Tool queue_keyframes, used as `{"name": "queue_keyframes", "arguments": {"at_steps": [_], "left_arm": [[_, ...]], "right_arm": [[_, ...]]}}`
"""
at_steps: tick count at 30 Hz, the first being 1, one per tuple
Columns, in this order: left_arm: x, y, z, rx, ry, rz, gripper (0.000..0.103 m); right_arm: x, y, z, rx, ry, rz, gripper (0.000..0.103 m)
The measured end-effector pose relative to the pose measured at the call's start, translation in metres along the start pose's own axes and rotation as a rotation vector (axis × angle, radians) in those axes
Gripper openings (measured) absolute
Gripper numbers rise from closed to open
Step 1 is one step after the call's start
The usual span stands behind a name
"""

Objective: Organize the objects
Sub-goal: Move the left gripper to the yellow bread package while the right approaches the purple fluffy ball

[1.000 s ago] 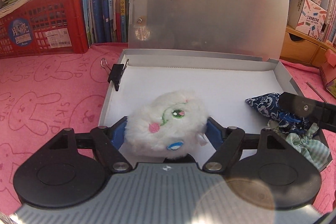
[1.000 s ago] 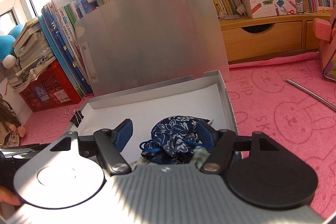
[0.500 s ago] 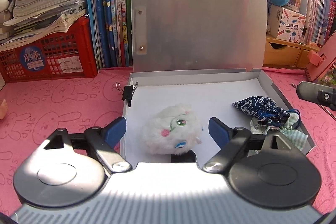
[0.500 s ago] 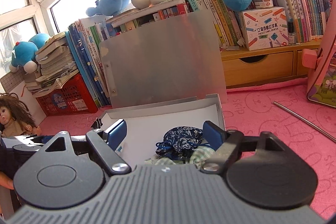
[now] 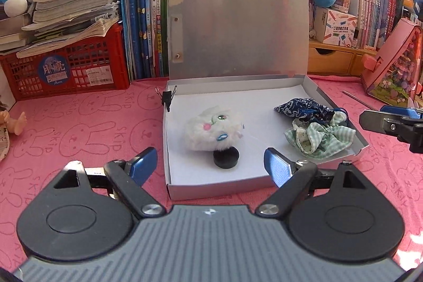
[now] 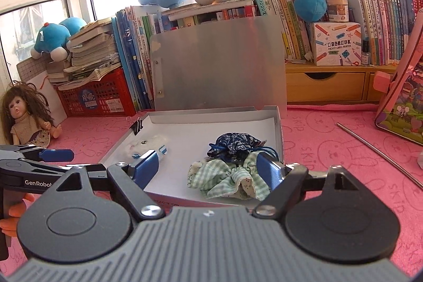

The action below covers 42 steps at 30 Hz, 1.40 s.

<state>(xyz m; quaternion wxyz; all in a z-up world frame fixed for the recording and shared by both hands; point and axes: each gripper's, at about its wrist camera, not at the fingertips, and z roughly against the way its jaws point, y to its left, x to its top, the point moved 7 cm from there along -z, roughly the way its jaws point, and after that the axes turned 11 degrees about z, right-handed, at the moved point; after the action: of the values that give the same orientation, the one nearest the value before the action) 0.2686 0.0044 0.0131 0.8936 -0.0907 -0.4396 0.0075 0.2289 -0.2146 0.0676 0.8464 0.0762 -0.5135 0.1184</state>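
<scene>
The white plush toy lies in the open grey box near its left wall, a black disc touching its near side; the blue patterned pouch and green checked scrunchie sit at the right. A second ago each gripper straddled its item; now both have backed off, the left gripper and right gripper spread wide and empty, their fingers having just been opening. Both placements look done. Only the right wrist view shows the doll on the bench.
</scene>
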Motion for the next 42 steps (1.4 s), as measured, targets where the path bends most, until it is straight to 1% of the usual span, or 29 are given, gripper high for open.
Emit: {"name": "queue_keyframes", "arguments": {"at_steps": [5, 9, 15, 18, 22, 26, 29, 32, 35, 42], "left_arm": [[-0.022, 0.0, 0.022, -0.029, -0.002, -0.002, 0.09], [-0.041, -0.005, 0.044, -0.069, -0.008, 0.003, 0.09], [-0.067, -0.014, 0.075, -0.124, -0.022, -0.025, 0.091], [-0.082, -0.02, 0.085, -0.134, -0.02, -0.042, 0.092], [-0.103, -0.027, 0.095, -0.13, -0.027, -0.077, 0.092], [-0.121, -0.032, 0.101, -0.134, -0.039, -0.133, 0.092], [-0.131, -0.034, 0.102, -0.138, -0.03, -0.145, 0.092], [-0.14, -0.033, 0.102, -0.152, -0.011, -0.135, 0.092], [-0.147, -0.031, 0.1, -0.145, 0.006, -0.116, 0.092], [-0.15, -0.026, 0.094, -0.151, 0.021, -0.061, 0.094]], "right_arm": [[-0.013, 0.011, 0.014, 0.008, 0.003, 0.058, 0.09], [-0.028, 0.02, 0.026, 0.036, 0.018, 0.104, 0.091], [-0.054, 0.034, 0.039, 0.049, 0.042, 0.196, 0.092], [-0.067, 0.041, 0.044, 0.058, 0.052, 0.234, 0.093], [-0.082, 0.053, 0.047, 0.08, 0.067, 0.281, 0.094], [-0.094, 0.063, 0.045, 0.082, 0.087, 0.337, 0.094], [-0.098, 0.07, 0.045, 0.102, 0.084, 0.347, 0.094], [-0.101, 0.077, 0.041, 0.112, 0.088, 0.364, 0.094], [-0.103, 0.084, 0.039, 0.127, 0.088, 0.378, 0.094], [-0.112, 0.102, 0.032, 0.132, 0.106, 0.436, 0.094]]}}
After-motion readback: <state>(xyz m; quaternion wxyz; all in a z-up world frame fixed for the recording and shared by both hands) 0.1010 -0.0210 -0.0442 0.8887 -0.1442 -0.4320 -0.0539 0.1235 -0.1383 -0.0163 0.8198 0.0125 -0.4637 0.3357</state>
